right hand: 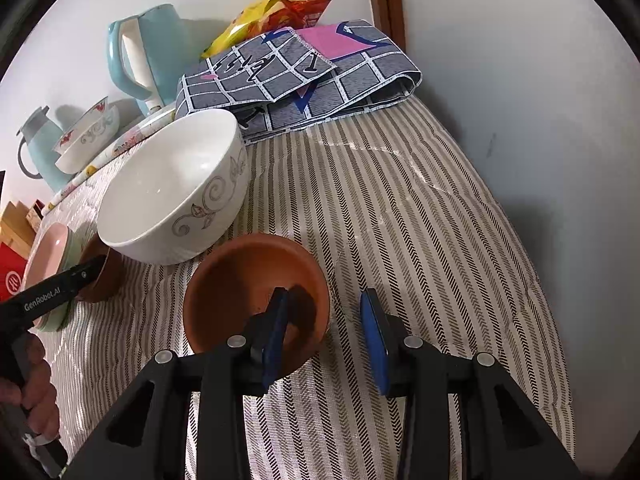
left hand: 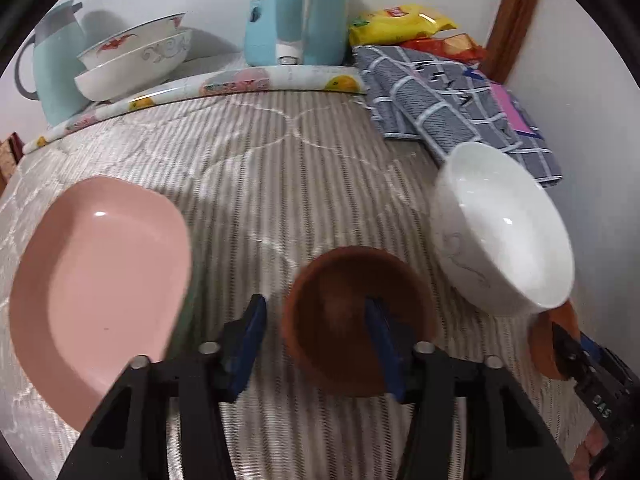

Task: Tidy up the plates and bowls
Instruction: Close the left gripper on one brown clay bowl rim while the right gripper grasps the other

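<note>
Two small brown bowls sit on the striped worktop (right hand: 400,208), one at each gripper, with a large white bowl (right hand: 176,192) between and behind them and a pink plate (left hand: 100,280) off to the left. The left gripper (left hand: 316,344) straddles the near wall of the left brown bowl (left hand: 356,320), one finger inside and one outside, partly spread and not visibly pressing. The right gripper (right hand: 326,344) stands the same way over the rim of the right brown bowl (right hand: 256,300), its jaws apart with the wall between them. These bowls look like unglazed clay: stiff, fairly light, matte enough to give good purchase, yet brittle at the edge. The rim wall is the place to pinch, squarely and gently. The glazed white bowl looks heavier and slicker.
</note>
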Tool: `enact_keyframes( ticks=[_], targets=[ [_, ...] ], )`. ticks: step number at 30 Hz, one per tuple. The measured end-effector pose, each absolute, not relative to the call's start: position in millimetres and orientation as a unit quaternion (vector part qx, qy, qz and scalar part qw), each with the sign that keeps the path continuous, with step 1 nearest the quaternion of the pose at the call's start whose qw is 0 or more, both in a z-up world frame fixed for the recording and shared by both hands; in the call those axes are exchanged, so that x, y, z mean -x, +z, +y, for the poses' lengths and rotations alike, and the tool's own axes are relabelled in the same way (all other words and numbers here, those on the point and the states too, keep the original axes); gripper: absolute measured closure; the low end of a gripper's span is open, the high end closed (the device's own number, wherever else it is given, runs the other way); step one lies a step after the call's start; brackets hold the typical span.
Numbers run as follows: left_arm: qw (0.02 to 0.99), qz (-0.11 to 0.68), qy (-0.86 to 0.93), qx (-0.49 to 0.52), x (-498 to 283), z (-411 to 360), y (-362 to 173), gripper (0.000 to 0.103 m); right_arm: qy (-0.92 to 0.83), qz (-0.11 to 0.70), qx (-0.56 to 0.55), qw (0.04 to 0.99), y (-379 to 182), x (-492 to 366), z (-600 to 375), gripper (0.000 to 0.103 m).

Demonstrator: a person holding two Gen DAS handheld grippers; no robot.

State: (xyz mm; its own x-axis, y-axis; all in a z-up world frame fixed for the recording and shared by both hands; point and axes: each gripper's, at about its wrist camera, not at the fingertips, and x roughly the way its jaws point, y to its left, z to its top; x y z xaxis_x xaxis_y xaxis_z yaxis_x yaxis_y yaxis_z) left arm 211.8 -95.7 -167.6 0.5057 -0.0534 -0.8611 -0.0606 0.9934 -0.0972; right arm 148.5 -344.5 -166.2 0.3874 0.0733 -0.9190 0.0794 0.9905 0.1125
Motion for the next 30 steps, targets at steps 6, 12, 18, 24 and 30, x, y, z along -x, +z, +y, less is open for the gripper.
enact_keyframes(
  ticks=[6,12,18,24,30],
  targets=[
    [0.864,0.498,-0.01,0.076,-211.3,-93.3,-171.5,0.071,0.003,0.553,-0.065,0.831,-166.1,-148.4,-341.3,0.073],
    [0.865,0.494,-0.009,0.084,-211.2,-91.5,-172.1,0.074,0.01,0.555,-0.071,0.829,-166.7,-151.1,-339.7,0.08],
    [0.865,0.494,-0.008,0.093,-205.2,-82.5,-168.9,0.077,0.01,0.554,-0.056,0.831,-165.7,-150.4,-334.8,0.085],
    [0.876,0.475,0.005,0.083,-194.2,-74.4,-152.4,0.056,0.007,0.555,-0.057,0.83,-166.1,-150.1,-335.6,0.085],
    [0.866,0.491,0.011,0.091,-194.5,-72.4,-164.8,0.056,0.005,0.555,-0.055,0.83,-166.3,-150.1,-335.5,0.085]
  ],
)
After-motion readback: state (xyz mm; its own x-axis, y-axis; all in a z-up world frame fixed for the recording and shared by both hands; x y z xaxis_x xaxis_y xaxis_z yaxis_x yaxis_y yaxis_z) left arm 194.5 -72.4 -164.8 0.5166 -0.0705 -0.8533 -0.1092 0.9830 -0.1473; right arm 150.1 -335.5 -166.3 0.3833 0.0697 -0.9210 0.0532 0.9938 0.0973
